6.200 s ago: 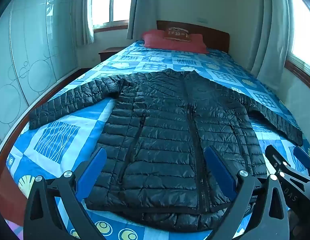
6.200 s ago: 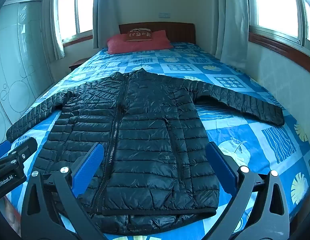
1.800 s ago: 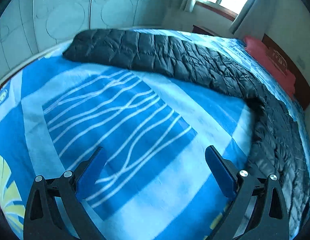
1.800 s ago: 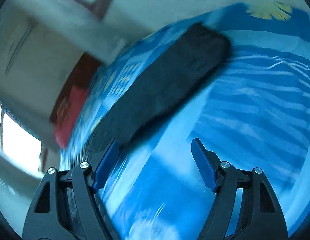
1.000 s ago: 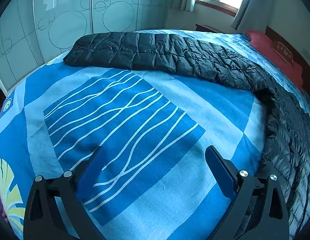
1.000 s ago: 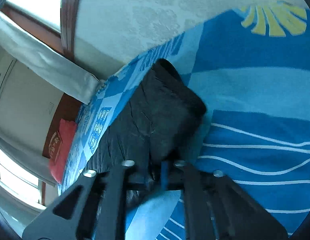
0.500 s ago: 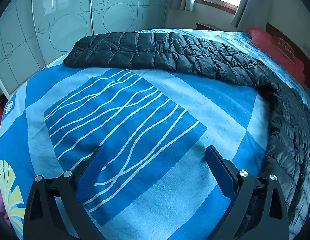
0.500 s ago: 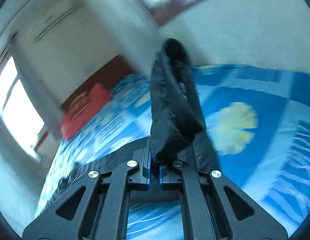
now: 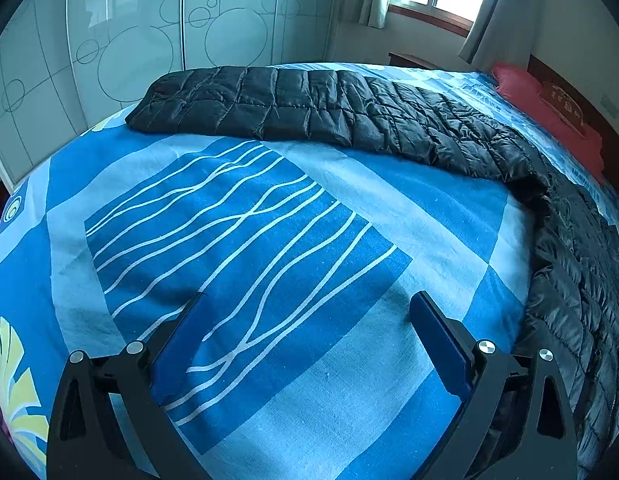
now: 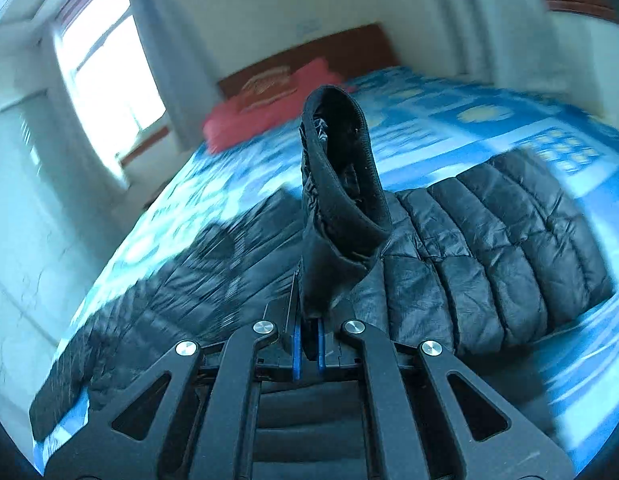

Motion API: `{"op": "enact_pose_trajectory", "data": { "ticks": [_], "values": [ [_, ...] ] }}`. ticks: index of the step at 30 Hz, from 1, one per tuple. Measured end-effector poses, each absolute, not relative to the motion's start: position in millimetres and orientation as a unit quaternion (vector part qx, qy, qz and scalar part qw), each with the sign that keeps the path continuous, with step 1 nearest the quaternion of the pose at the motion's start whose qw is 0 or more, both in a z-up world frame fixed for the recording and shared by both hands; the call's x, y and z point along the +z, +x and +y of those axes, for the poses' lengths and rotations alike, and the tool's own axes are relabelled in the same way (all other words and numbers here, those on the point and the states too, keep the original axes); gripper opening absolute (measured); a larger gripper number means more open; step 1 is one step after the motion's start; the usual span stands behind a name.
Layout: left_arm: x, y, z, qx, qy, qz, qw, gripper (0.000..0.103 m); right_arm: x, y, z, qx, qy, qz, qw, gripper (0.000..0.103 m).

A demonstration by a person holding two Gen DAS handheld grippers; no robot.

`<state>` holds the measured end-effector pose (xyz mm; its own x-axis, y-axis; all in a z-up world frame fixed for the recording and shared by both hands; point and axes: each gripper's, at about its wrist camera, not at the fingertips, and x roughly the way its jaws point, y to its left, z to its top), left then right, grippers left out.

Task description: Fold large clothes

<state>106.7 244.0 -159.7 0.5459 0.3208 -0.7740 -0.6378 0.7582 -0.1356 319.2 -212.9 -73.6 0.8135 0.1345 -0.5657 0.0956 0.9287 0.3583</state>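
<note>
Left gripper [image 9: 305, 336]: fingers spread wide apart, grasping nothing; both blue pads [image 9: 439, 344] hover above bare bedsheet.
Right gripper [image 10: 306, 338]: fingers clamped together on the cuff end of one sleeve; the blue pads show only as thin edges either side of the pinched fabric.
Puffer jacket [image 9: 569, 248]: black, quilted, lying flat on the bed; its body runs along the right edge of the left wrist view.
Left sleeve [image 9: 309, 110]: stretched out flat across the sheet, well ahead of the left gripper, cuff end toward the wardrobe side.
Held sleeve [image 10: 341, 184]: rises upright from the right gripper, open cuff uppermost; the rest of the sleeve [image 10: 501, 248] bends back down onto the bed to the right.
Bedsheet [image 9: 245, 240]: blue with pale squares and white wavy lines; yellow leaf print at the lower left corner.
Pillow [image 10: 269, 100]: red, at the head of the bed against the wooden headboard [image 10: 349, 46].
Wardrobe [image 9: 129, 28]: pale sliding doors with circle outlines, beside the bed.
Image quality: right wrist view blurred toward its edges.
</note>
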Motion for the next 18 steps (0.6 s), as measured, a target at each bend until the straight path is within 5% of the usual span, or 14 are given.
{"op": "enact_pose_trajectory", "data": {
  "ticks": [12, 17, 18],
  "values": [
    [-159, 103, 246, 0.274, -0.216, 0.375, 0.859, 0.098, -106, 357, -33, 0.125, 0.096, 0.386, 0.909, 0.006],
    [-160, 103, 246, 0.274, -0.215, 0.376, 0.859, 0.098, -125, 368, 3, 0.149, 0.059, 0.427, 0.890, 0.018],
    [-160, 103, 245, 0.274, -0.215, 0.375, 0.859, 0.098, -125, 367, 5, 0.158, 0.058, 0.428, 0.888, 0.029]
  ]
}}
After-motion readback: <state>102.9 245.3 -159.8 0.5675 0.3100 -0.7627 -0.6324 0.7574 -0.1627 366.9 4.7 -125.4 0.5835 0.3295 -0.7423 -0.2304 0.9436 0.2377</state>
